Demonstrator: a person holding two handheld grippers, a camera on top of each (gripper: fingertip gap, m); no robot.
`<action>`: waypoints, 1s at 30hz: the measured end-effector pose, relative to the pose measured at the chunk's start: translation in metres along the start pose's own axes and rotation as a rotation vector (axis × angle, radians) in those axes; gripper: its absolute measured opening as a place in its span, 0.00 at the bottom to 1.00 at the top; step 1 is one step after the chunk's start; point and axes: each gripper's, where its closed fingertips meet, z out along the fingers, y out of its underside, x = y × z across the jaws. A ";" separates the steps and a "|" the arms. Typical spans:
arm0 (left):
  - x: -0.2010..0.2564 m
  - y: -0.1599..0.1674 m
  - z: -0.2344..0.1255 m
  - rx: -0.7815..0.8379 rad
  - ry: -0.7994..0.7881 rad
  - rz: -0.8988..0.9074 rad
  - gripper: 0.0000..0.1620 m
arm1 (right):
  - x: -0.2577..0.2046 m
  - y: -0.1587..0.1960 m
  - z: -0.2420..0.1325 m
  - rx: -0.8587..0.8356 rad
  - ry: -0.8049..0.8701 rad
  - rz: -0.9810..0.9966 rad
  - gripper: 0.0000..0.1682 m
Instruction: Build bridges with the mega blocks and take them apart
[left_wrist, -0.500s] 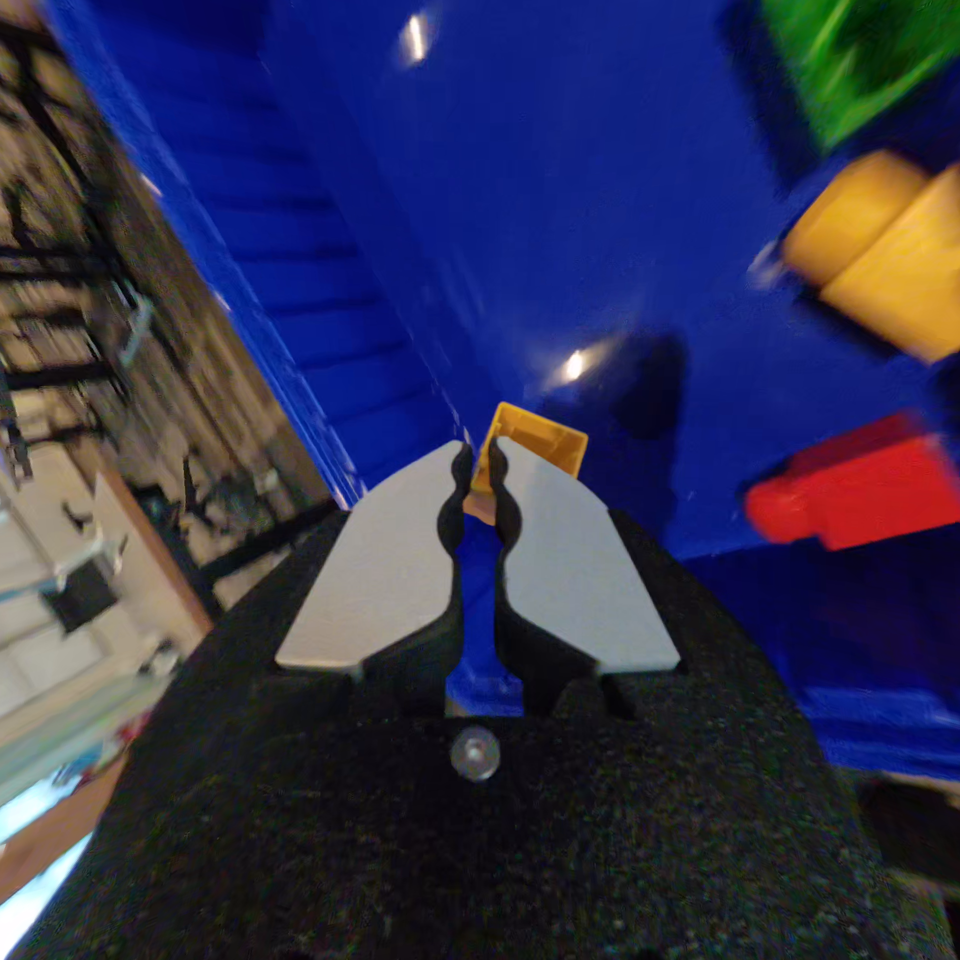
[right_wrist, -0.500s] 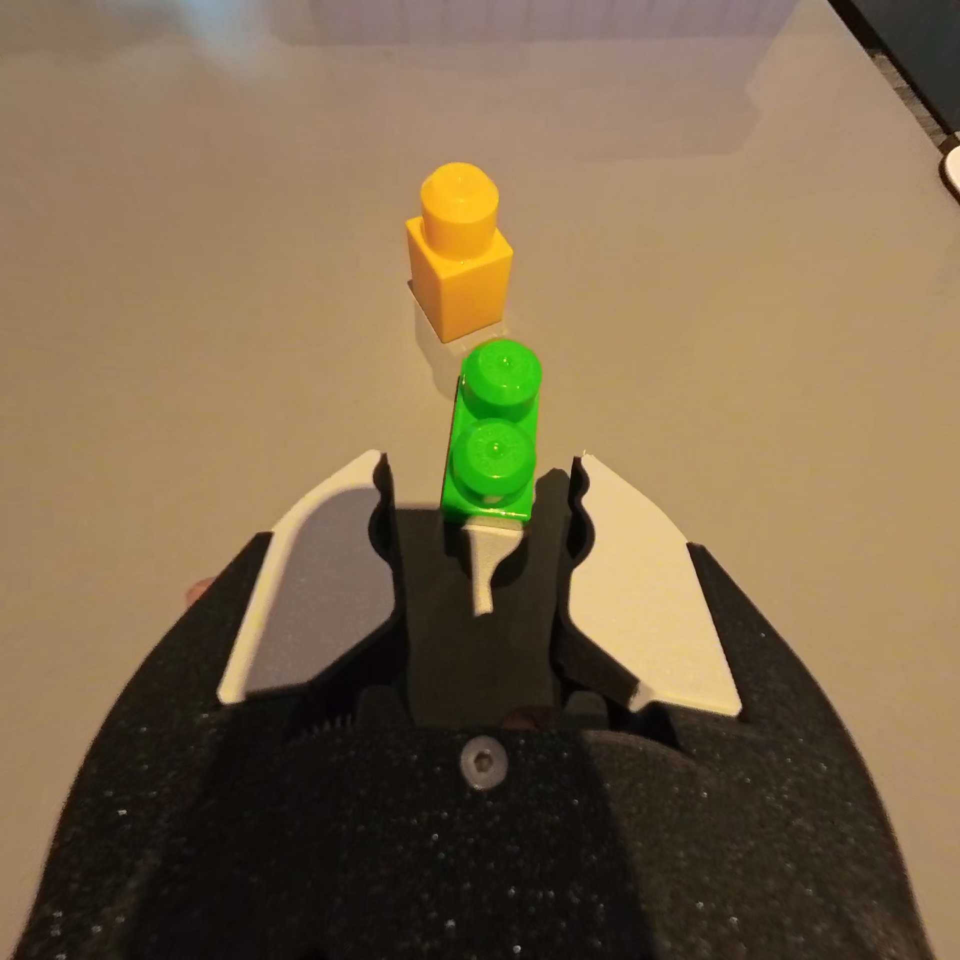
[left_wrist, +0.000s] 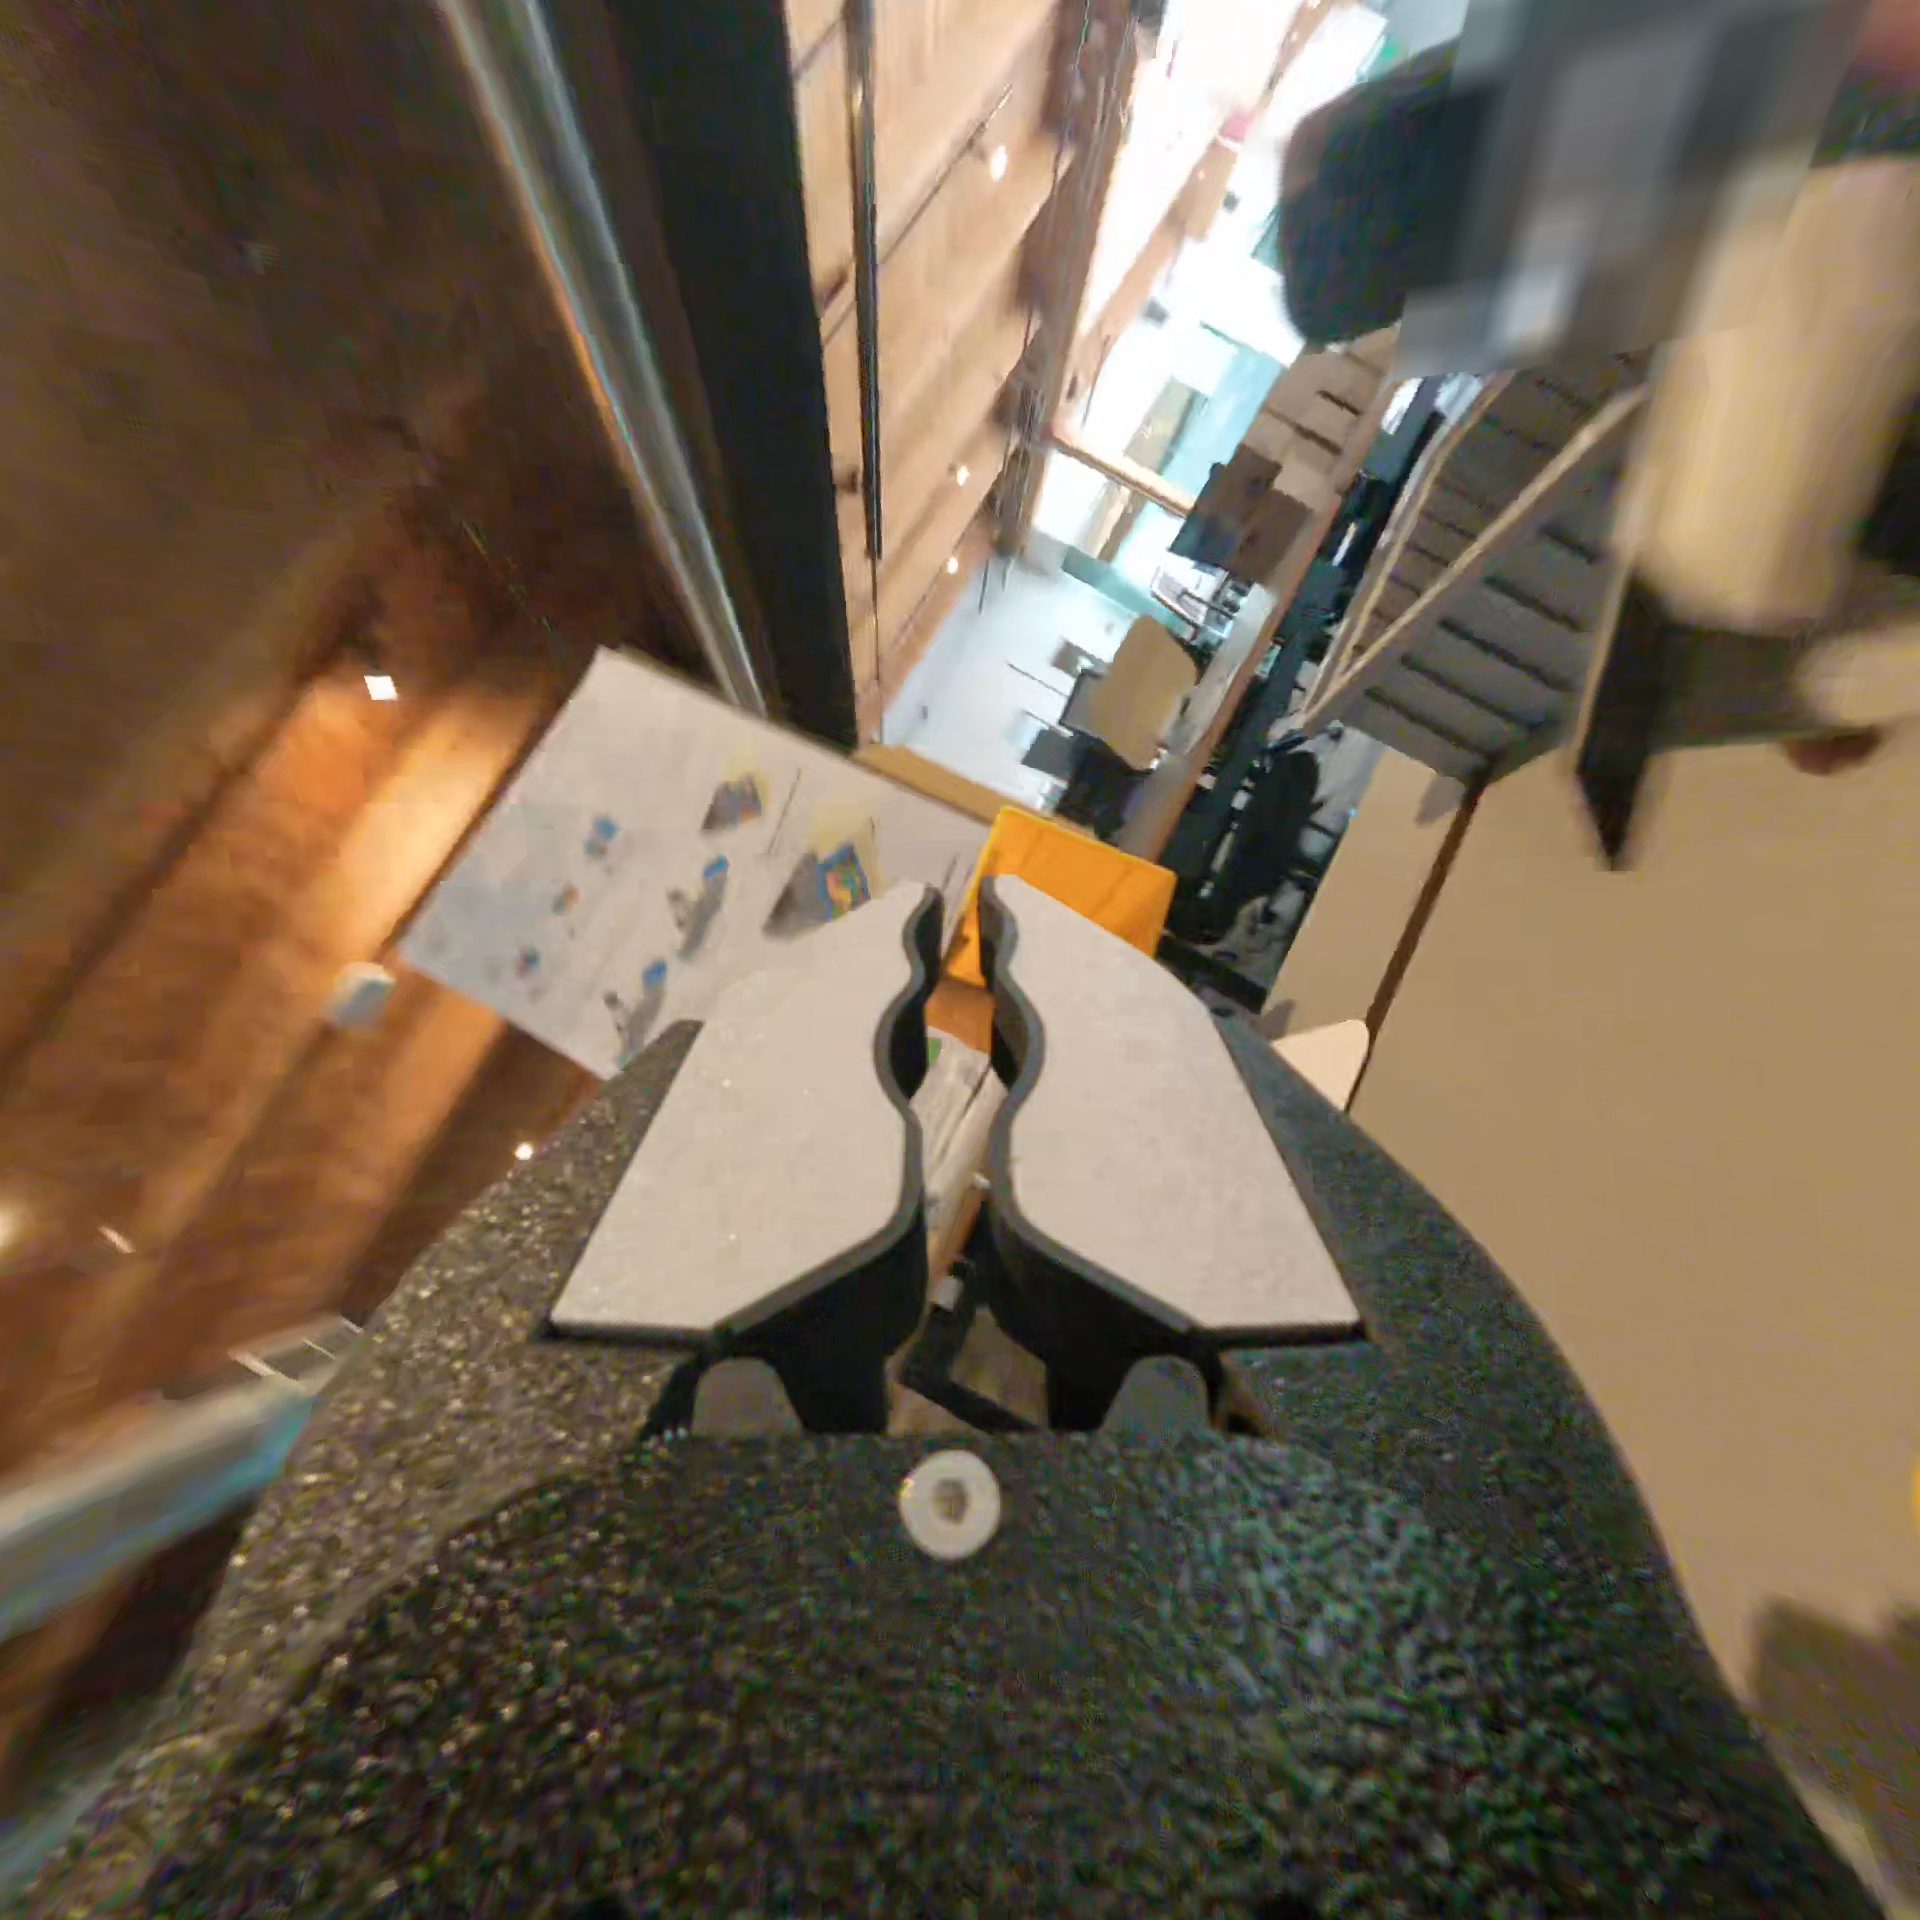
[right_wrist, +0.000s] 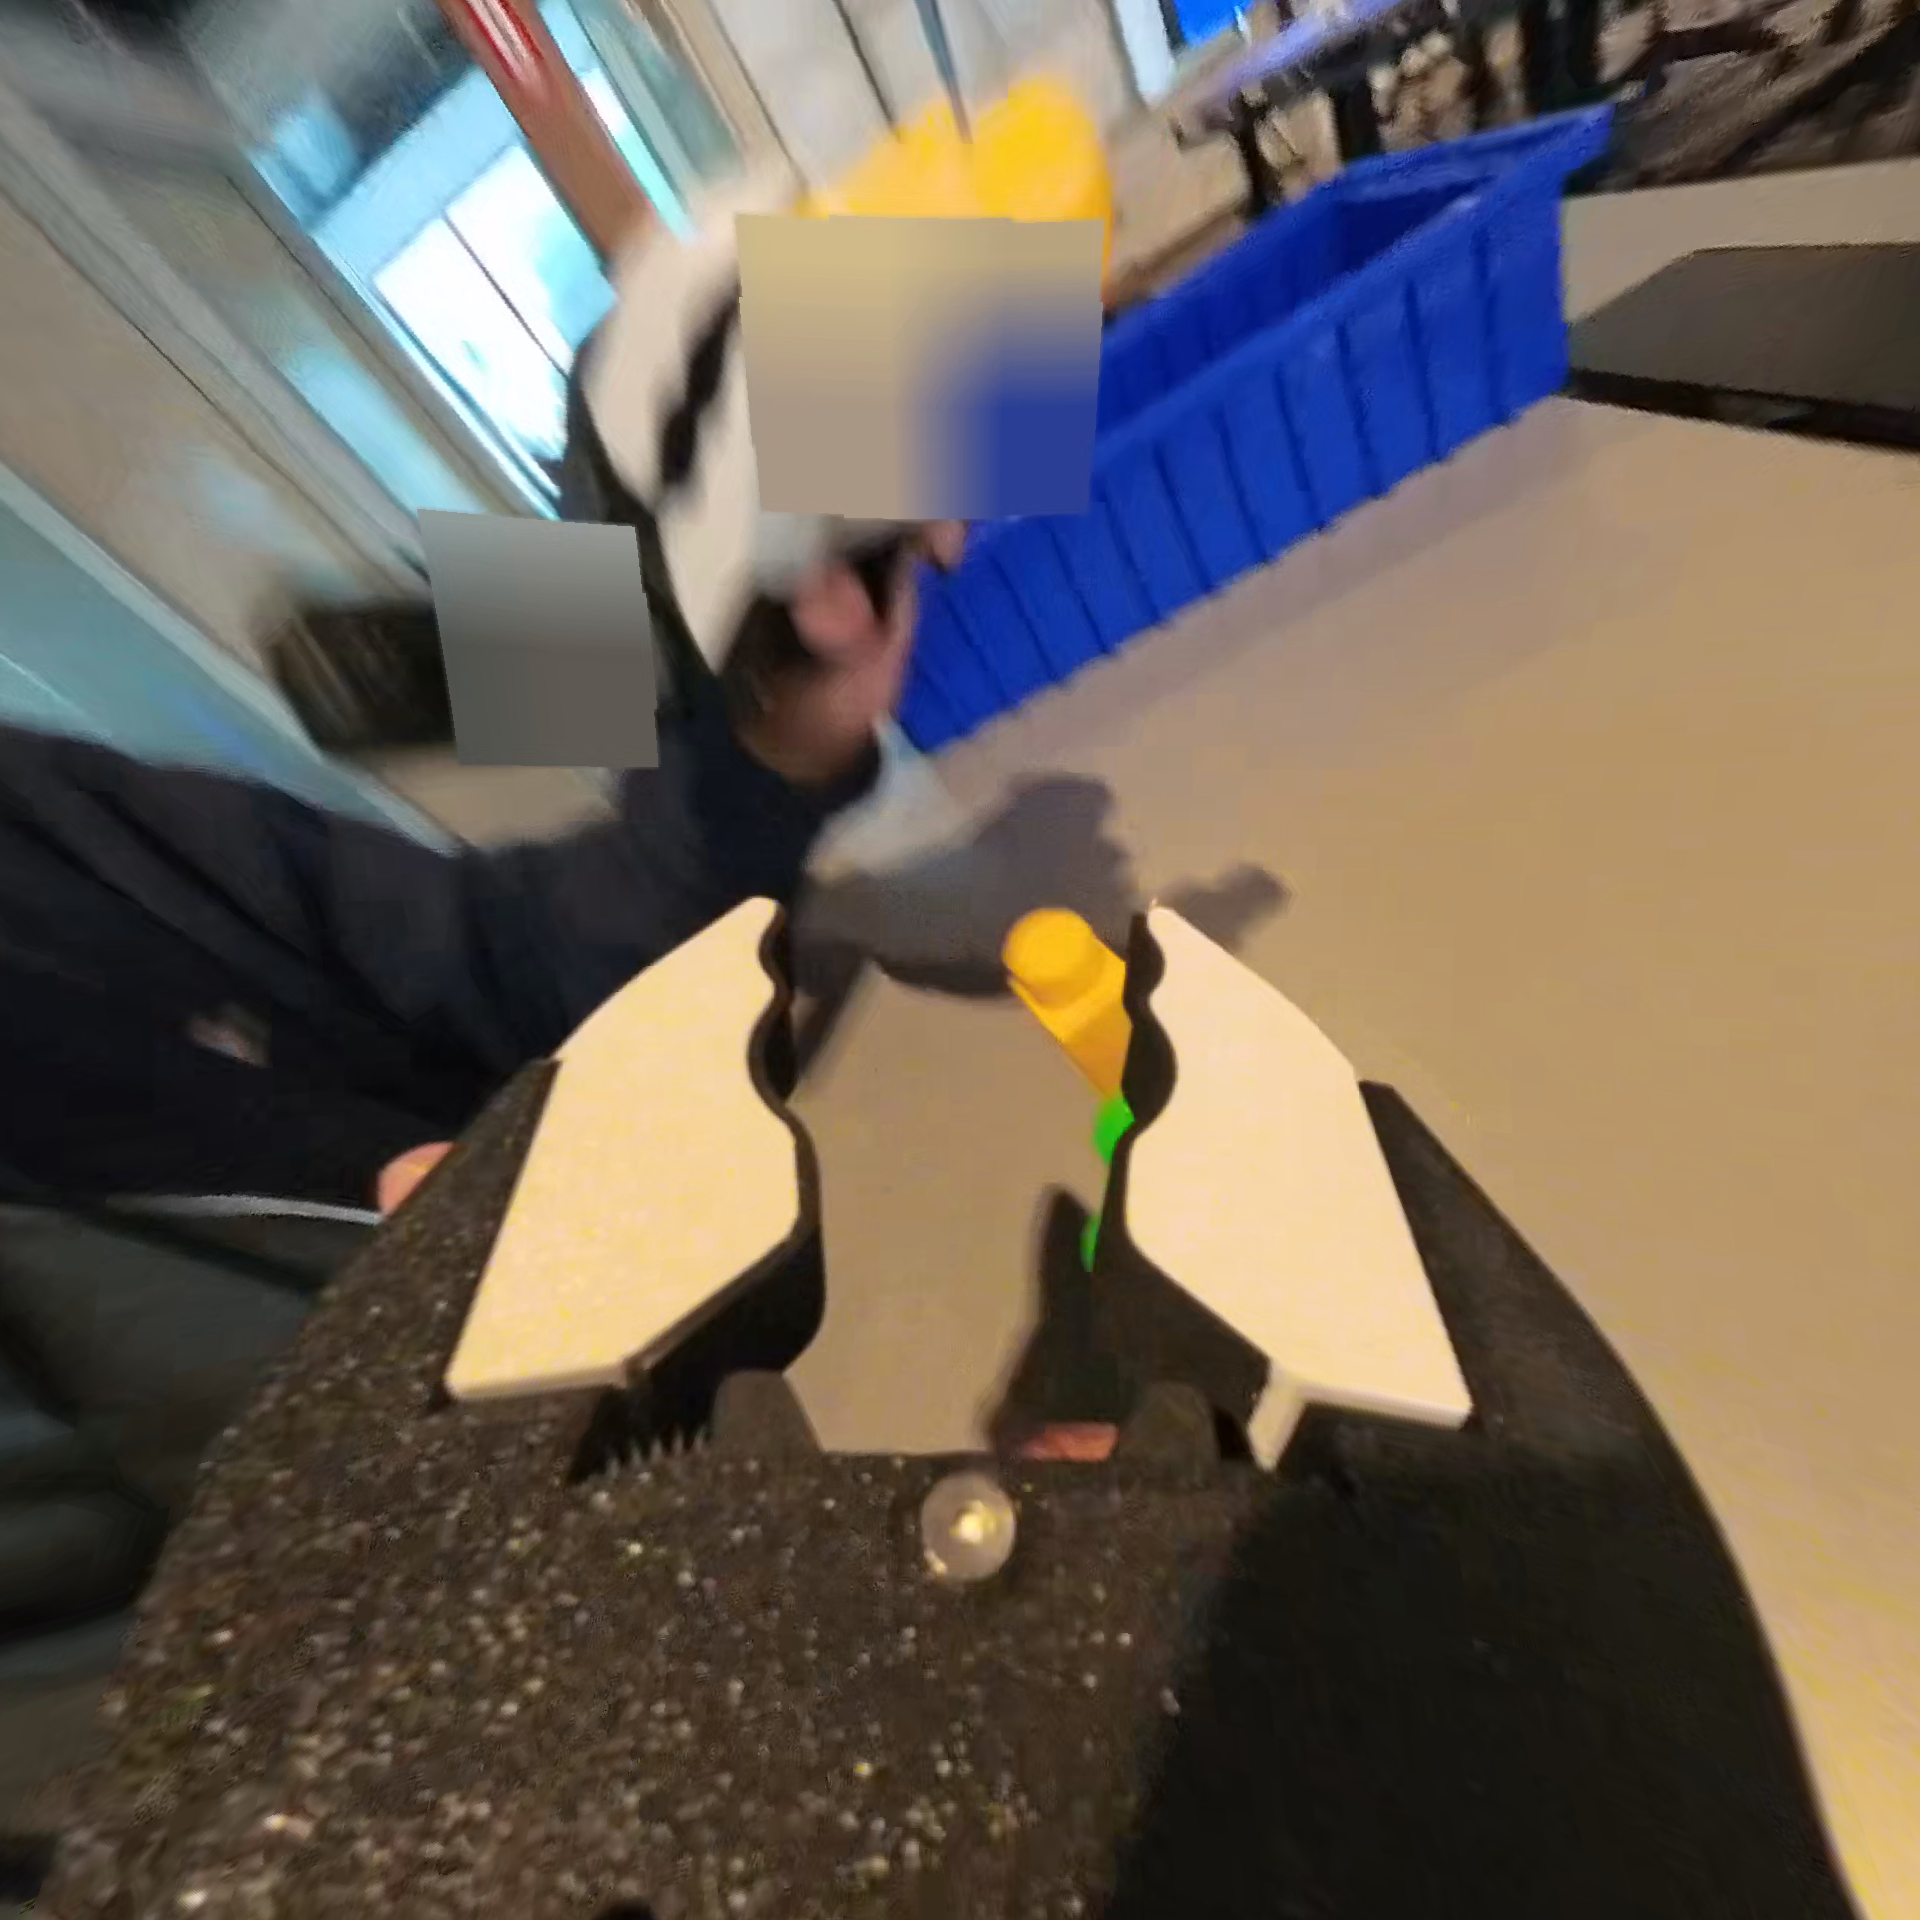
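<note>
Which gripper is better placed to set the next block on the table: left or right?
Left, probably. The left gripper is shut on a yellow block. The right gripper is open and empty above the table, beside the standing yellow block and green block.

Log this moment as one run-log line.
left gripper: shut on yellow block, airborne | right gripper: open, empty | table: single-stud yellow block, green block | blue bin: behind

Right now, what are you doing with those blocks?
A person holds a tool in each hand. The left tool is shut on a yellow block, lifted up in the air. The right tool is open and empty, above the table, where a second yellow block and a green block sit. A blue bin stands farther back.
</note>
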 end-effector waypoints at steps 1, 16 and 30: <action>0.015 -0.009 0.001 0.024 0.009 0.080 0.04 | -0.006 -0.012 -0.001 0.066 -0.083 0.106 0.36; 0.088 -0.037 -0.015 0.179 0.115 0.278 0.04 | -0.008 -0.019 0.014 0.162 -0.363 0.448 0.28; 0.076 0.041 -0.061 -0.026 0.706 -0.617 0.20 | 0.081 0.006 -0.025 -0.072 0.183 -0.175 0.22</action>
